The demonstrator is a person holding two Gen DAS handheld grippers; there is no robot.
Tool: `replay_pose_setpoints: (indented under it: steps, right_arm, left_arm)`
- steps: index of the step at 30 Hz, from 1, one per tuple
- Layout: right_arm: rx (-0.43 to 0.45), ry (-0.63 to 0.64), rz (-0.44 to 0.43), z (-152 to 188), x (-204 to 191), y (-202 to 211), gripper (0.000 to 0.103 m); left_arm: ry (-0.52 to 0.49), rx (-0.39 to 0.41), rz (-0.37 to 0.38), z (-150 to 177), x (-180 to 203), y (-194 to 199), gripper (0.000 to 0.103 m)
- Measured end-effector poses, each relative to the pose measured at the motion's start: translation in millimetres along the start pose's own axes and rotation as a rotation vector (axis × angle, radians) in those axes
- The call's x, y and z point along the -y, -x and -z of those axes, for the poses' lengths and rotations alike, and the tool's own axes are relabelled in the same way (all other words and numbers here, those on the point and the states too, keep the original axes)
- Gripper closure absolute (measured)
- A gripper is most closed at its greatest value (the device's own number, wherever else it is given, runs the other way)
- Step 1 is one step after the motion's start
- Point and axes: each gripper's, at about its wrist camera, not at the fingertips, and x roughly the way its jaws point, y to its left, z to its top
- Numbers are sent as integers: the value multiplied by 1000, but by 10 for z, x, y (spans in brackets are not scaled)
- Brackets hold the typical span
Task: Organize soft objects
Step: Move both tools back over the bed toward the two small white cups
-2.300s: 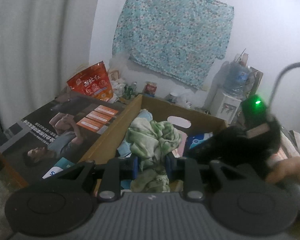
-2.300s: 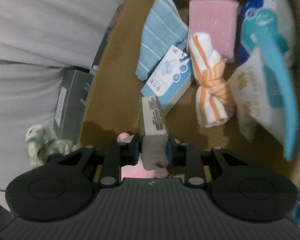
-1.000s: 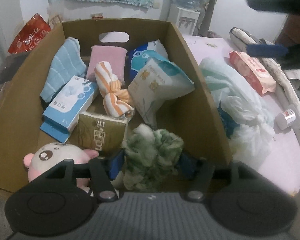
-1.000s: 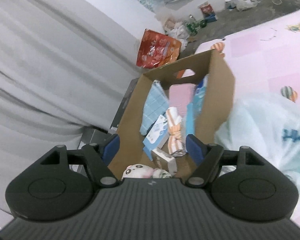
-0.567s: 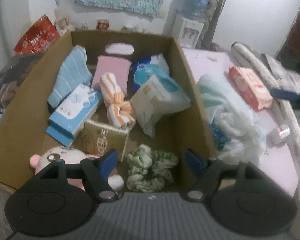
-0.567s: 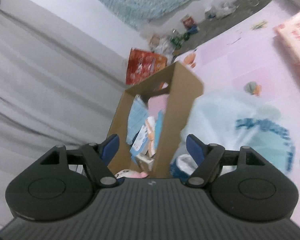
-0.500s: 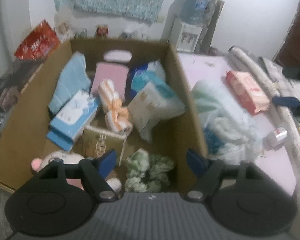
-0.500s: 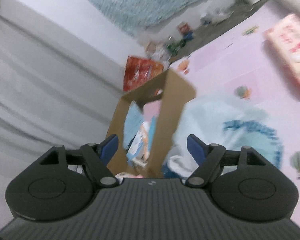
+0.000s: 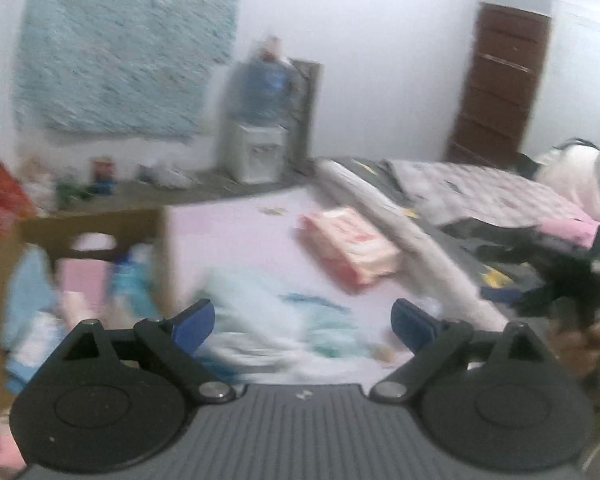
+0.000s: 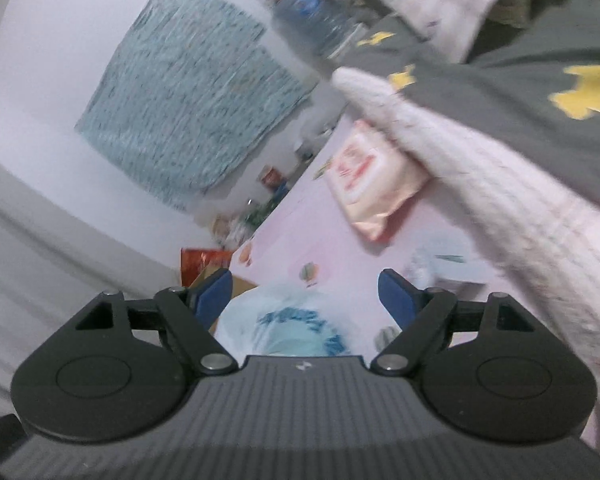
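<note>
Soft pink pack (image 9: 350, 249) lies outside the cardboard box (image 9: 162, 248); left gripper (image 9: 302, 322) and right gripper (image 10: 305, 290) gape empty, likely free to fetch it.

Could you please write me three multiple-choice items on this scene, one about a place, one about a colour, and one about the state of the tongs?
1. Where does the pink wipes pack lie?
A. inside the cardboard box
B. on the pink mat, outside the box
C. on the water dispenser

2. What colour are the left tongs' pads?
A. blue
B. red
C. white

3. What state are the right tongs in?
A. shut on a towel
B. shut on nothing
C. open, holding nothing

Answers: 1 B, the pack rests on the pink mat, right of the cardboard box. 2 A, both pads look blue. 3 C, the jaws stand wide apart with nothing between them.
</note>
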Motion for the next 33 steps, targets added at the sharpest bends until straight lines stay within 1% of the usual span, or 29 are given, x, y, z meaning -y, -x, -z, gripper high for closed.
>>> replay_pose_setpoints:
  steps: [3, 6, 7, 8, 10, 12, 14, 15, 17, 18, 19, 20, 21, 22, 24, 26, 27, 28, 29, 31, 33]
  right_arm:
    - [38, 7, 34, 43, 174, 41, 25]
    - [79, 43, 96, 61, 299, 68, 32]
    - [88, 49, 107, 67, 348, 86, 35]
    - [91, 52, 112, 81, 406, 98, 37]
    - [84, 59, 119, 117, 532, 118, 47]
    - [76, 74, 130, 174, 615, 139, 52]
    - [71, 76, 139, 251, 687, 138, 54]
    - [66, 70, 138, 291, 737, 143, 54]
    - [52, 49, 129, 351, 814, 145, 54]
    - [45, 39, 124, 370, 844, 130, 54]
    - [39, 30, 124, 383, 870, 119, 54]
    - [36, 26, 124, 388, 879, 115, 54]
    - [33, 24, 122, 392, 897, 110, 54]
    - [32, 21, 120, 395, 915, 100, 53]
    - [30, 19, 118, 397, 937, 88, 52]
    - [27, 10, 114, 388, 958, 67, 52]
    - [26, 7, 112, 385, 969, 50, 52]
    - [26, 4, 113, 372, 965, 34, 52]
    - [25, 2, 113, 373, 974, 15, 52]
    - [23, 0, 108, 357, 961, 41, 52]
    - [21, 1, 106, 361, 968, 23, 52]
  left_arm:
    - [-9, -50, 89, -70, 310, -335, 8]
    - [-34, -111, 150, -91, 615, -687, 21]
    - [-34, -130, 165, -82, 702, -788, 22]
    - [-27, -155, 180, -76, 782, -908, 22]
    - [-3, -195, 205, -99, 915, -1155, 22]
    - [29, -239, 211, -113, 1015, -1372, 22]
    - [43, -286, 219, -154, 1130, -1652, 23]
    - [44, -312, 223, -179, 1196, -1790, 25]
    - [45, -366, 231, -208, 1311, -2060, 39]
    - [51, -400, 230, -218, 1364, -2218, 49]
    - [55, -428, 234, -216, 1405, -2353, 54]
    - [59, -450, 228, -203, 1430, -2445, 57]
    - [59, -467, 217, -195, 1469, -2546, 63]
    - [52, -479, 206, -185, 1499, -2633, 67]
    - [44, -495, 190, -158, 1551, -2768, 70]
    - [33, -468, 176, -165, 1592, -2811, 71]
    - [18, -450, 170, -167, 1609, -2811, 77]
    - [8, -447, 163, -178, 1619, -2813, 87]
    - [0, -448, 147, -174, 1612, -2821, 93]
    - [15, -441, 167, -160, 1536, -2796, 94]
    - [57, -443, 195, -162, 1443, -2770, 97]
